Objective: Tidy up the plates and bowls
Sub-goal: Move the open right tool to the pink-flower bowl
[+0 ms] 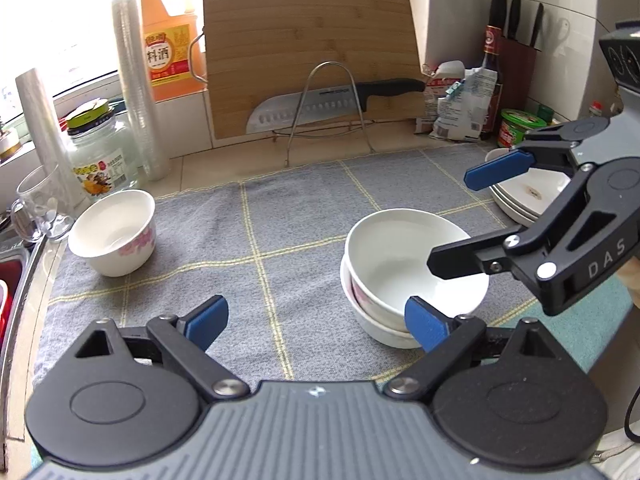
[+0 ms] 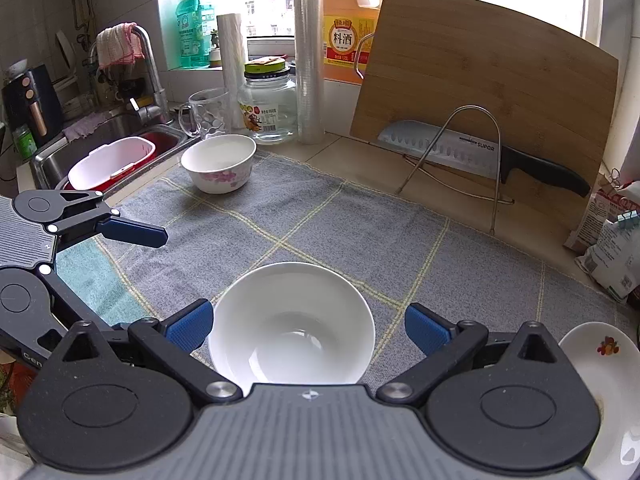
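- Left wrist view: left gripper spread wide, blue pads holding nothing, low over the grey checked cloth mat.
- 2 nested white ceramic bowls sit on the mat at right; the left gripper's right pad overlaps the stack's near edge, contact uncertain.
- Right gripper reaches in from the right, jaws apart, lower finger over the top bowl's interior, upper blue pad above the stack of white plates.
- Single white bowl with pink flowers stands at the mat's far left, well apart.
- Right wrist view: right gripper open, straddling the stacked bowls, pads beside the rim, not clamped.
- Flowered bowl near the steel sink; plates at lower right.
- Bamboo cutting board leans behind a wire rack with a black-handled knife.
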Available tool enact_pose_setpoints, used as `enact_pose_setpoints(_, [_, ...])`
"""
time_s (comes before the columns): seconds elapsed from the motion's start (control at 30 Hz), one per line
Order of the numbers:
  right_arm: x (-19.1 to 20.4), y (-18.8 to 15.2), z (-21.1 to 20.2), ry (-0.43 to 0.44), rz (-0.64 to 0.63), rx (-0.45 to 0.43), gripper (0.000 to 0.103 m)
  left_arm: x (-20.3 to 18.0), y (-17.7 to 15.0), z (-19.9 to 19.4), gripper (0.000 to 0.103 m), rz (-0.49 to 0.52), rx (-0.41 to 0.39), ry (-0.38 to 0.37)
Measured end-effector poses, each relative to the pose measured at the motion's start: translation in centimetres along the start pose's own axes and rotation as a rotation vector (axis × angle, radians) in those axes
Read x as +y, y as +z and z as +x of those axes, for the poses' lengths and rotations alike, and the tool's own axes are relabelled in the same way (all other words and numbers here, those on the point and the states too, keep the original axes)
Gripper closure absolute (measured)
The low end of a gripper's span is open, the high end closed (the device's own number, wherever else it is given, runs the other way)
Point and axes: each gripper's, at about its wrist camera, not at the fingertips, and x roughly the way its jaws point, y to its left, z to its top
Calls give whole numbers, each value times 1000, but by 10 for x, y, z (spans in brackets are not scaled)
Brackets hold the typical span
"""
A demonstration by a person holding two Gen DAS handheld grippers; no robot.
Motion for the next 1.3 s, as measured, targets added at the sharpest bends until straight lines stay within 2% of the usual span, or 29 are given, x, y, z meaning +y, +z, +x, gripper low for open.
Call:
enact_pose_setpoints(0.23, [0,3,-3,93,-41,-41,0,18,-3,-16,8,-103,0,144])
enact_pose_setpoints(0.4, [9,12,0,105,-54,-50,0,41,-4,-13,7,-99,3,169])
enact_pose_setpoints(0.67, [36,34,20,27,-38,-15,0,94,-5,11,7,-52,7,120])
enact_pose_setpoints(0.93, [61,73,56,-3,21,28,0,147,0,33,7,-2,-50,89])
enact_pose_setpoints(1.3, [90,128,102,-32,-29,50,0,184,-1,62,6,-4,-79,63])
